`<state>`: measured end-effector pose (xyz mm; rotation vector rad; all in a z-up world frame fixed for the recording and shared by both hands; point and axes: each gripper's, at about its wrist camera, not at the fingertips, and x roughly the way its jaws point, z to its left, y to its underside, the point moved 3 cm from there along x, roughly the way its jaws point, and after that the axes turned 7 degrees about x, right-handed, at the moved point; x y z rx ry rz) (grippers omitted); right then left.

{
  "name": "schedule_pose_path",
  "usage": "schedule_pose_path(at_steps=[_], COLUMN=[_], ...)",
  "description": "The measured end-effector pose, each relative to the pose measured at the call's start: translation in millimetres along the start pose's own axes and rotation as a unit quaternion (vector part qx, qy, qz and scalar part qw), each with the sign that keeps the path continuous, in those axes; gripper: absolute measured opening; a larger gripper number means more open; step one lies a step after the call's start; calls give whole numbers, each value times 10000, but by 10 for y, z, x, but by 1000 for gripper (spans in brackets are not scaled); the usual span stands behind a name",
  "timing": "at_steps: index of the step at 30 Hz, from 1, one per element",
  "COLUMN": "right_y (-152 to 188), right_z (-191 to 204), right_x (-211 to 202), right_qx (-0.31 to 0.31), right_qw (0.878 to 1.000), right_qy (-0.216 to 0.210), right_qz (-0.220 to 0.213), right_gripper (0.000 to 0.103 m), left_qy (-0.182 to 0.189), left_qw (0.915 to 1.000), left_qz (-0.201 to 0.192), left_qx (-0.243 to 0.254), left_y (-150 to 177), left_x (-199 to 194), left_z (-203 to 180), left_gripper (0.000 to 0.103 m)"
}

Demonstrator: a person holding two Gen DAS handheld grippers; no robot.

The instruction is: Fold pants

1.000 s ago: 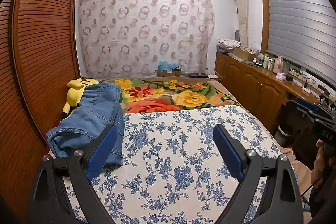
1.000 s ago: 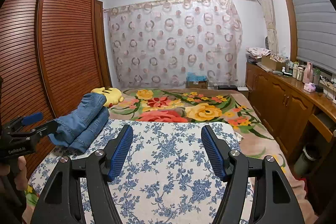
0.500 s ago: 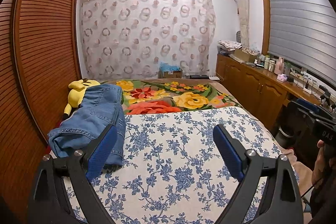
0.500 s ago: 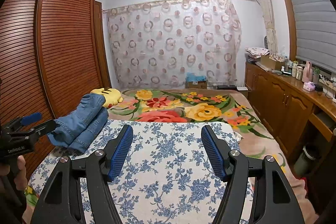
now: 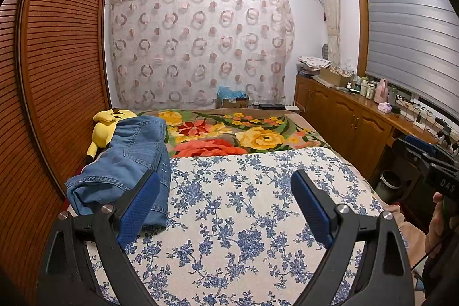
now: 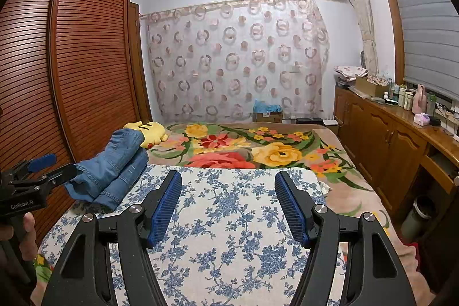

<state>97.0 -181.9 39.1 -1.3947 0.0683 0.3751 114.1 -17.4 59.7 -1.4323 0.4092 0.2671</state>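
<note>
Folded blue jeans lie in a stack at the left edge of the bed, on the blue-flowered white sheet, their far end resting against a yellow plush toy. My left gripper hovers open over the sheet, just right of the jeans, with nothing between its blue pads. My right gripper is open too, above the middle of the sheet, empty. From the right wrist view the jeans sit to the left, with the left gripper beside them.
A slatted wooden wardrobe runs along the bed's left side. A flowered blanket covers the far half of the bed. Wooden cabinets with bottles line the right wall, and a bin stands on the floor.
</note>
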Motion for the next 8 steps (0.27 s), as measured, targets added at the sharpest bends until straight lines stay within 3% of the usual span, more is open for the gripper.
schedule_pose_path(at_steps=[8], right_y=[3], right_z=[15], right_x=[-2], right_qx=[0], right_qw=[10000], right_qy=[-2], right_qz=[-23], right_gripper=[69], left_qy=[-5], left_qw=[10000], left_qz=[-4], left_qx=[-6], left_y=[15], left_x=[-8], left_z=[12], left_gripper=[93])
